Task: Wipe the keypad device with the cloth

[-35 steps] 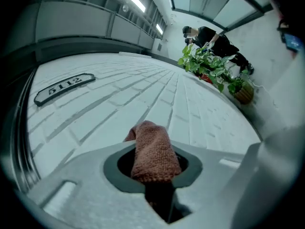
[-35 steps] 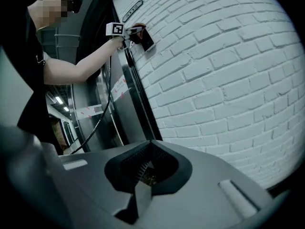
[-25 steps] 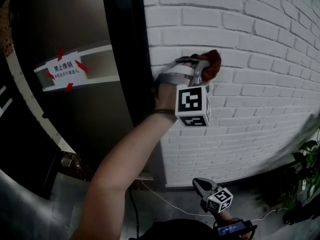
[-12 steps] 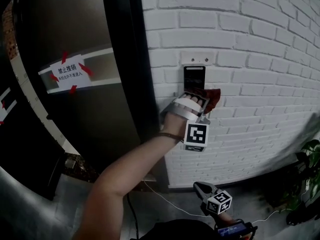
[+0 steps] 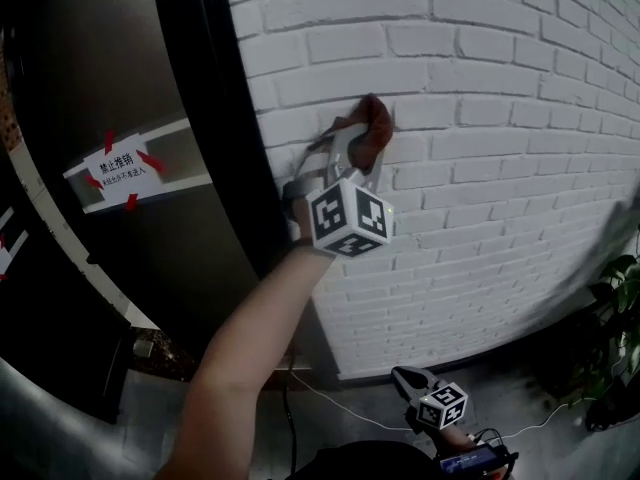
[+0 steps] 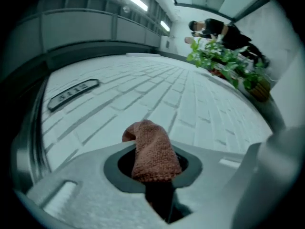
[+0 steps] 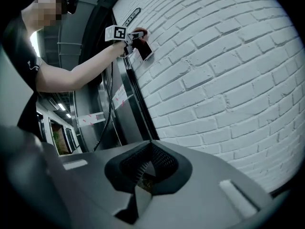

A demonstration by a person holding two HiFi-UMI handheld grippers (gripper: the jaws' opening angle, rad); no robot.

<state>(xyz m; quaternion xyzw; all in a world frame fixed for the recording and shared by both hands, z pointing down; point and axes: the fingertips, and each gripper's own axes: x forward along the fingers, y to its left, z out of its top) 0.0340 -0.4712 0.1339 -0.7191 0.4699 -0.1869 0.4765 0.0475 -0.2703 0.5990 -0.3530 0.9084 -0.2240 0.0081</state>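
My left gripper (image 5: 362, 136) is raised to the white brick wall (image 5: 500, 118) and is shut on a reddish-brown cloth (image 5: 377, 120), which it presses against the wall. In the head view the cloth and gripper hide the keypad device. The right gripper view shows the dark keypad device (image 7: 145, 50) on the wall just below the cloth (image 7: 138, 33). In the left gripper view the cloth (image 6: 151, 151) sticks out between the jaws toward the bricks. My right gripper (image 5: 403, 377) hangs low near the floor, shut with nothing in it.
A dark door (image 5: 120, 88) with a white sign (image 5: 122, 165) taped on in red stands left of the wall. A cable (image 5: 345, 398) runs along the floor. Potted plants (image 5: 615, 298) stand at the right. A small nameplate (image 6: 72, 93) is fixed to the wall.
My left gripper has moved up with the cloth from the keypad's lower part, so the keypad is now covered. The head view has shifted right. The right gripper has stayed low.
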